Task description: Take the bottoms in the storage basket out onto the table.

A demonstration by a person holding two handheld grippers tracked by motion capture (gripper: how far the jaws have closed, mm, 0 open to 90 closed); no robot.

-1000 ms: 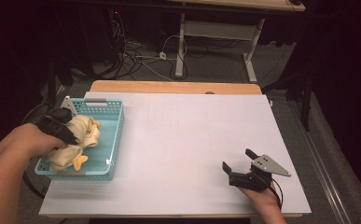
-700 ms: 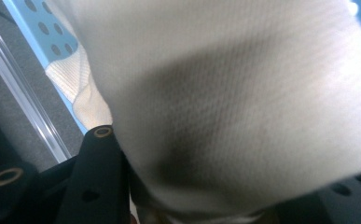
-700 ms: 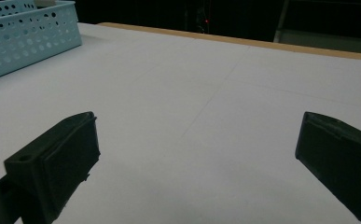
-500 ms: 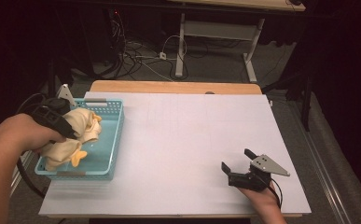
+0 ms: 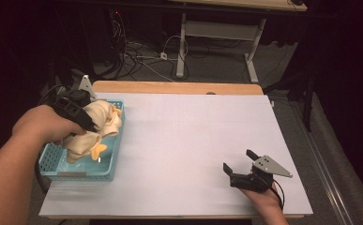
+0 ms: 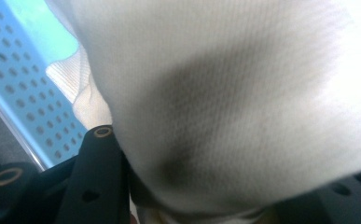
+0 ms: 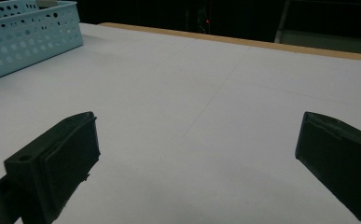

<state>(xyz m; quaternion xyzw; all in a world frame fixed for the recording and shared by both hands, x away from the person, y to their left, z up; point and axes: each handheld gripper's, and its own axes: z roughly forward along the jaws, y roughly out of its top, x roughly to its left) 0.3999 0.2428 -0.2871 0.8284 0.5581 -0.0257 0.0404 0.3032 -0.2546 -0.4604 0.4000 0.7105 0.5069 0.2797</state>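
While the right gripper [image 5: 241, 165] rests near the front edge of the surface [image 5: 193, 140] with its jaws spread wide and nothing between them, the working step belongs to the left gripper [image 5: 78, 115]. In the right gripper view both black jaws stand far apart over bare white board, with the blue basket [image 7: 29, 32] well away at the far left.

Farther back, at the left side of the surface, the left gripper holds a cream soft toy [image 5: 97, 126] with orange parts, partly raised over the perforated blue basket; the toy's lower end appears to hang inside the basket walls. In the left gripper view the knitted cream fabric [image 6: 225, 102] bulges between the jaws, which are closed on a fold of it.

Recommended procedure, as a judgement from this position:
- Keep the jaws clamped on the fabric; the hold is on loose cloth, so it may slip under a jerk.
- Lift straight up until the lowest part of the toy clears the basket rim, otherwise the light basket could be dragged or tipped.
- Carry the toy right, towards the open middle of the surface.
- Hold the right gripper ready to steady the basket if it moves
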